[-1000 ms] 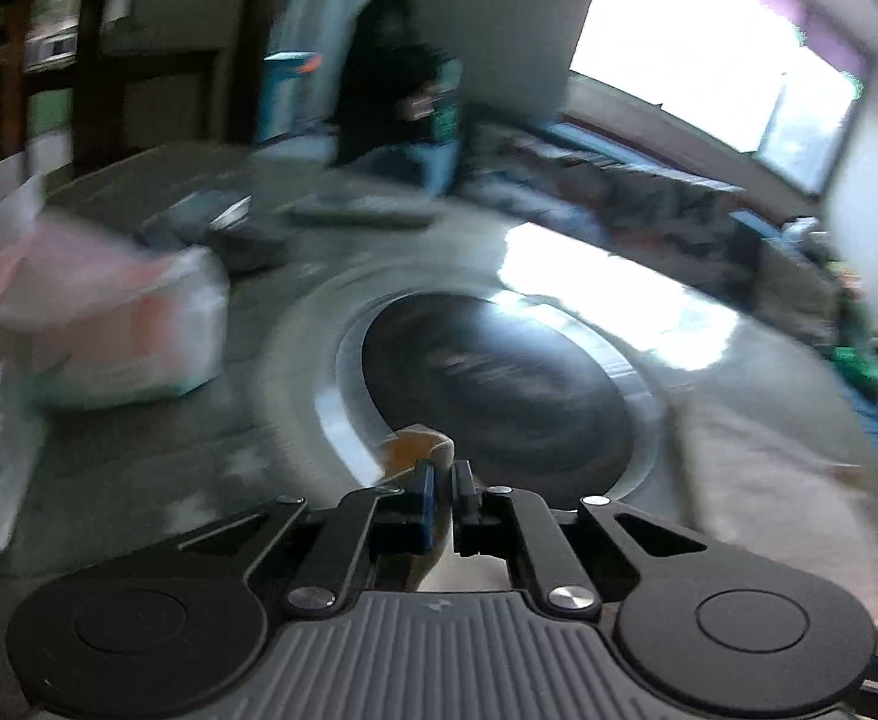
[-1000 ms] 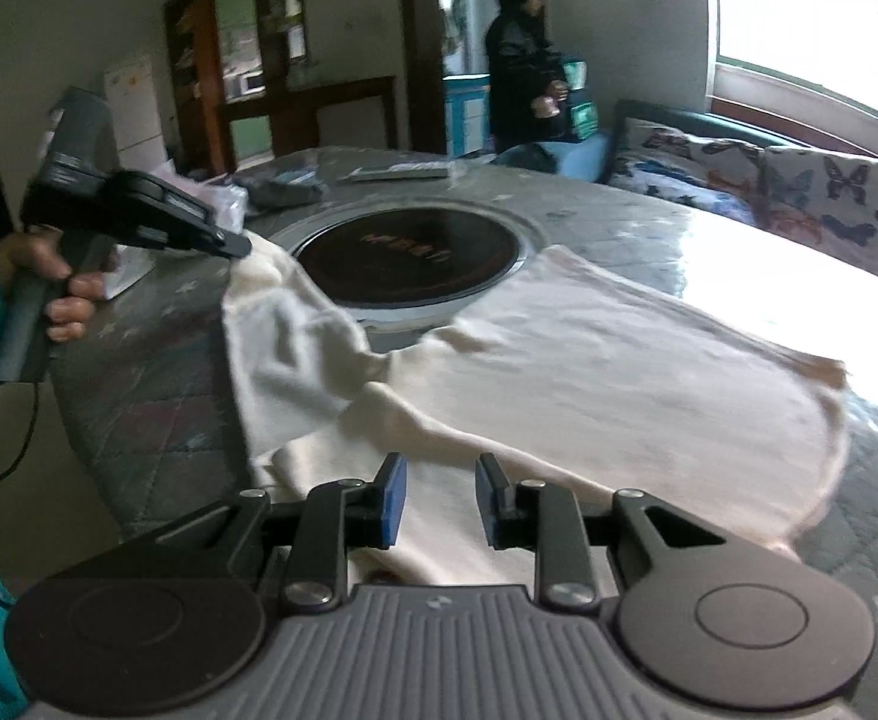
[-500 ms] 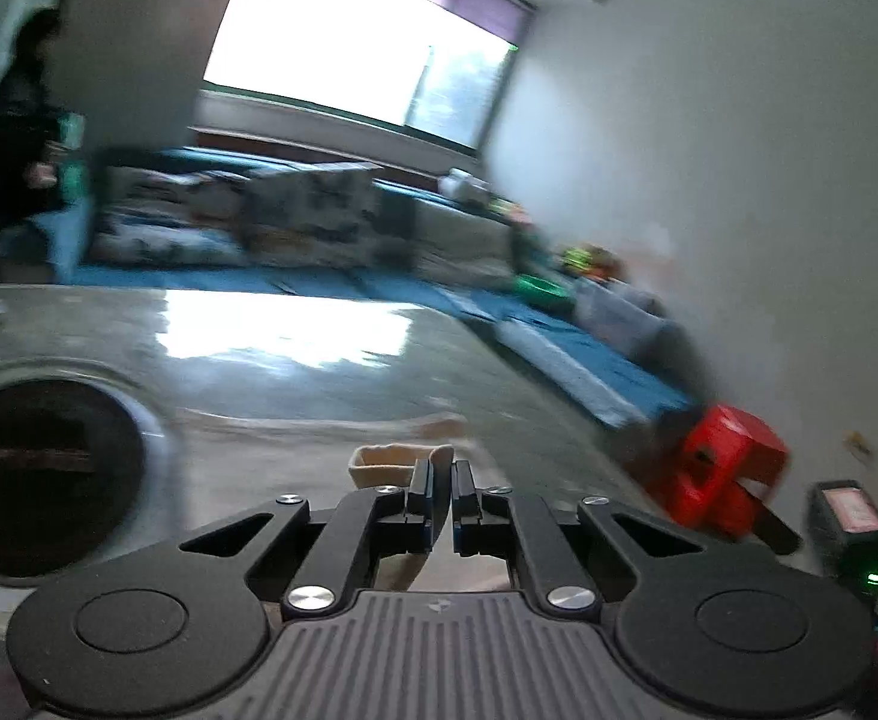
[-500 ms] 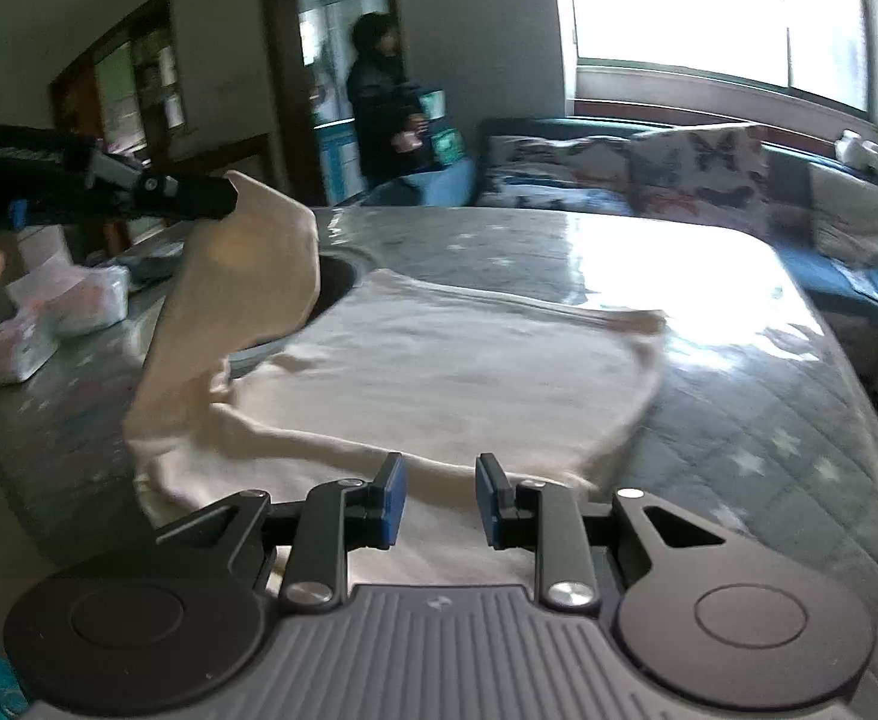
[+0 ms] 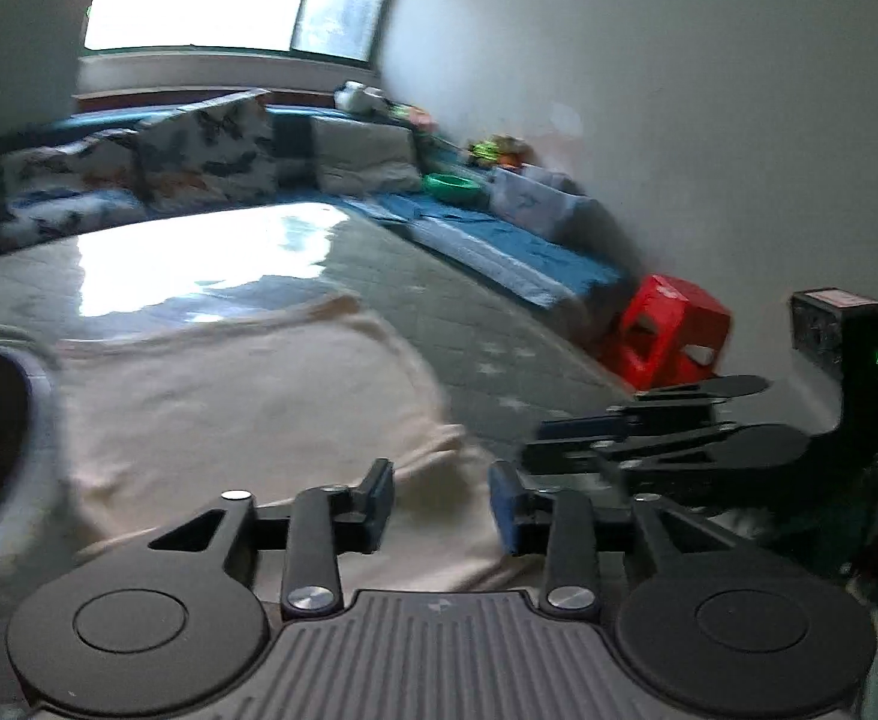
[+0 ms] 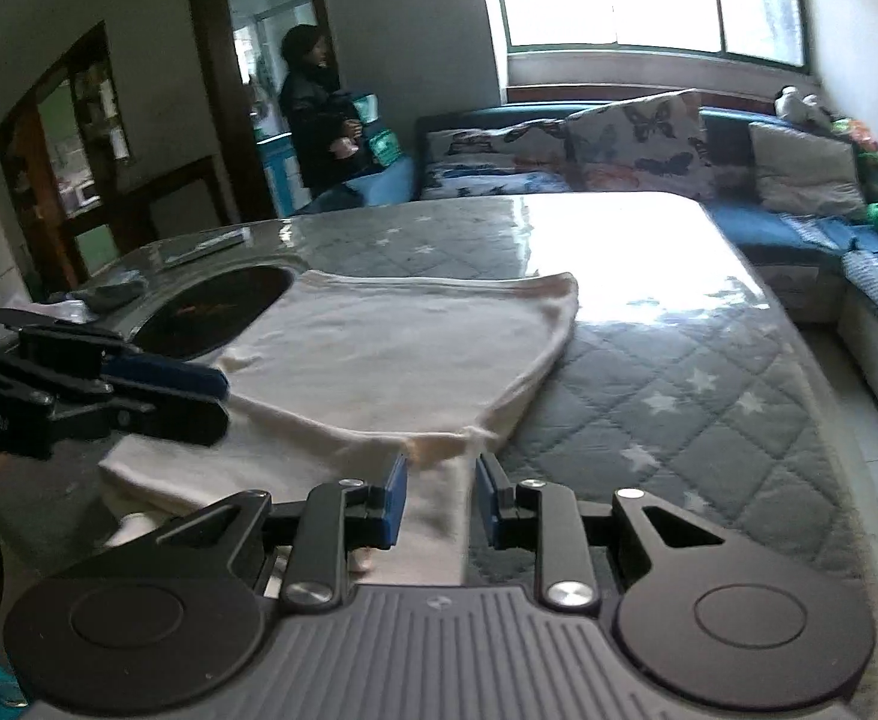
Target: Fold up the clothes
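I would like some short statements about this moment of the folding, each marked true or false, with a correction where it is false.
1. The cream garment lies on the quilted table cover. True.
2. The left gripper is clamped on a fold of the cloth. False: its jaws are opening and nothing is pinched between them.
3. A red stool stands on the floor beside the table. True.
4. The garment completely covers the dark round plate in the table. False: most of the plate shows beside the garment.
5. A person in dark clothes stands at the doorway. True.
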Motion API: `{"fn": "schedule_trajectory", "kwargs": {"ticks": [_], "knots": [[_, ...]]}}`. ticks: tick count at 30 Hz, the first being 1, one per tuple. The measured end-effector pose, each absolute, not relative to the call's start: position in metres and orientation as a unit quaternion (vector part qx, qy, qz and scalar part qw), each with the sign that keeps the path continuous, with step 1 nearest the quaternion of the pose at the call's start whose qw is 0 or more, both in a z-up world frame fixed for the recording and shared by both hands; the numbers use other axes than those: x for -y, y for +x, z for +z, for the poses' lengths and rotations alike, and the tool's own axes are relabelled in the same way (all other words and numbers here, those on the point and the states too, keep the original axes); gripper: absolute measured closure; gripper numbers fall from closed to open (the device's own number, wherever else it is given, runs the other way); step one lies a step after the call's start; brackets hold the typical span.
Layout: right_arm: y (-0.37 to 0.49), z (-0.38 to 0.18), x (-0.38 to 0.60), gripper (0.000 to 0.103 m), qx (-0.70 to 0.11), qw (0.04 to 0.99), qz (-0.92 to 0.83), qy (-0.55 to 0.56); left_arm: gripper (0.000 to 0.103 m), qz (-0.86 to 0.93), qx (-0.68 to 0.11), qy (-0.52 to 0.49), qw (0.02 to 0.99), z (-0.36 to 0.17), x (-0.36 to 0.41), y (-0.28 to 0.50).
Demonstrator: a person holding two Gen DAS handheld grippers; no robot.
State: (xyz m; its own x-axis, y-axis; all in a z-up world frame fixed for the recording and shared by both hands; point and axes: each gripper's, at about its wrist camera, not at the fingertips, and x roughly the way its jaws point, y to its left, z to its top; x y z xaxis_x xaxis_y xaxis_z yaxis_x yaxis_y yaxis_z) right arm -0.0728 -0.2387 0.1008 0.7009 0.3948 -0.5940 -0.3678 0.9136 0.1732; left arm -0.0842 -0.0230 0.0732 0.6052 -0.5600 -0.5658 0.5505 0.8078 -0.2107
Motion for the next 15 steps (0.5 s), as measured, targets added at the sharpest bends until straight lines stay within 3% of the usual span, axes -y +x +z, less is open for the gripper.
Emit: {"fn": "schedule_trajectory", "kwargs": {"ticks": [11,15], "knots": [[-0.047,0.071,0.206,0.080,-0.364,0.904,0.225,0.004,0.052,-0.193,-0.357,-0.008,0.914,0.050,-0.059,-0.093],[-0.047,0.071,0.202,0.095,-0.362,0.905,0.221,-0.008,0.052,-0.187,-0.359,-0.013,0.914,0.044,-0.065,-0.094]]}}
